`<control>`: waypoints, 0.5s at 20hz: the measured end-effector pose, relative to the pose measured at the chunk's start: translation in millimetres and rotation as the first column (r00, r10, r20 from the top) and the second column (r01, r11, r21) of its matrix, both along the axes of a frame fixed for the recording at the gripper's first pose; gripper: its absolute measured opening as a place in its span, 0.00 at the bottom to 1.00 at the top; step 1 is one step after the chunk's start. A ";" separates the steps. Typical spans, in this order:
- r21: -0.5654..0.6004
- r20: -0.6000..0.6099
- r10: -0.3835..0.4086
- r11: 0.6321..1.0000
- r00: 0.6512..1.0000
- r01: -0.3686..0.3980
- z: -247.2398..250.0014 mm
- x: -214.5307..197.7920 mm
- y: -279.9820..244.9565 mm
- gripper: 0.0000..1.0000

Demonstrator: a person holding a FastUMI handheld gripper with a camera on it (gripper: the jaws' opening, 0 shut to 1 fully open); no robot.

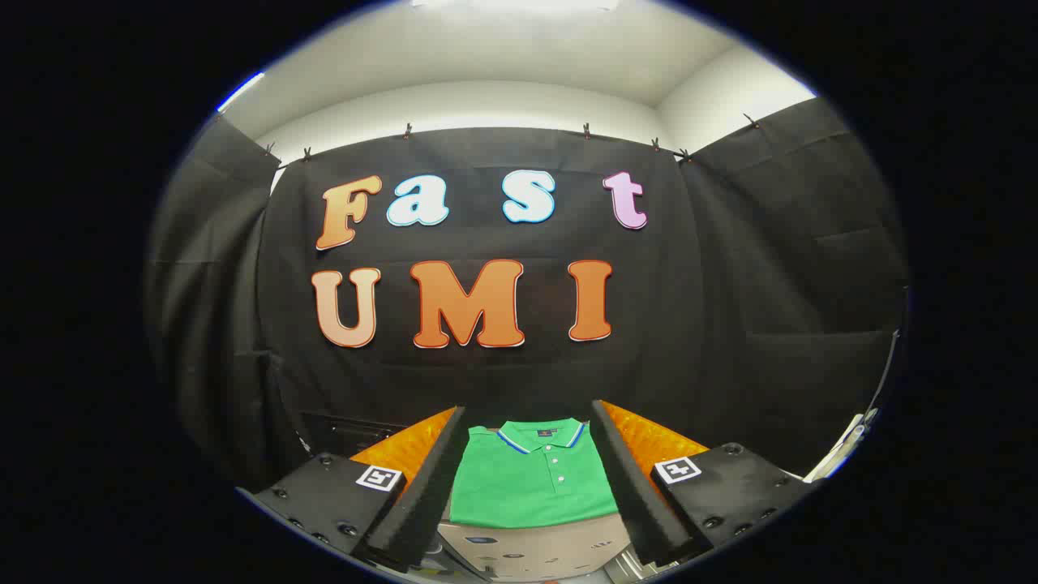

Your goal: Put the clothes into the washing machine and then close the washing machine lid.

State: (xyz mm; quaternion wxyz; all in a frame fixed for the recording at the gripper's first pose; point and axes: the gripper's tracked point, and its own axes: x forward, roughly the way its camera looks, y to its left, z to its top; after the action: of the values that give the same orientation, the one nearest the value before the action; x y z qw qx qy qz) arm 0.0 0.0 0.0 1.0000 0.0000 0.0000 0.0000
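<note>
Jaws spread wide, nothing between the foam pads but open air, gripper [527,478] held level and looking out over the work. Fingers [422,487] black, foam-faced, angled outward like a funnel.

Just ahead, framed between them: green polo shirt [531,487], folded flat and square, collar with blue-and-white trim toward the far side, buttoned placket running down the middle. Lying on an orange surface [649,438], likely the table, with a pale unit [535,551] below the near edge of the shirt, possibly the washing machine, though too little visible to tell.

Judged soft and light, no stiffness at all; bound to sag, unfold and trail once lifted. Not fragile, not slippery against foam, so a firm pinch acceptable. Best taken through several layers at once: near folded edge or mid-body, biting deep enough to gather the stack rather than peel off the top ply. Collar also a fair hold, being thicker. Worth expecting hanging cloth to catch on the machine's rim.

Beyond: black cloth wall [730,284], white ceiling above.
</note>
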 end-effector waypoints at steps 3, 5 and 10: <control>0.001 -0.003 0.006 1.000 1.000 -0.006 -0.4 0.6 4.0 0.97; 0.005 0.000 0.004 1.000 1.000 -0.004 1.0 -0.6 4.2 0.97; -0.004 -0.001 0.006 1.000 1.000 -0.006 3.5 -1.9 7.8 0.97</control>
State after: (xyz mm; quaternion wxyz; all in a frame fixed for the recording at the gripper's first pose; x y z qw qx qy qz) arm -1.9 7.8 3.5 1.0000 -0.0019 0.0007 0.0031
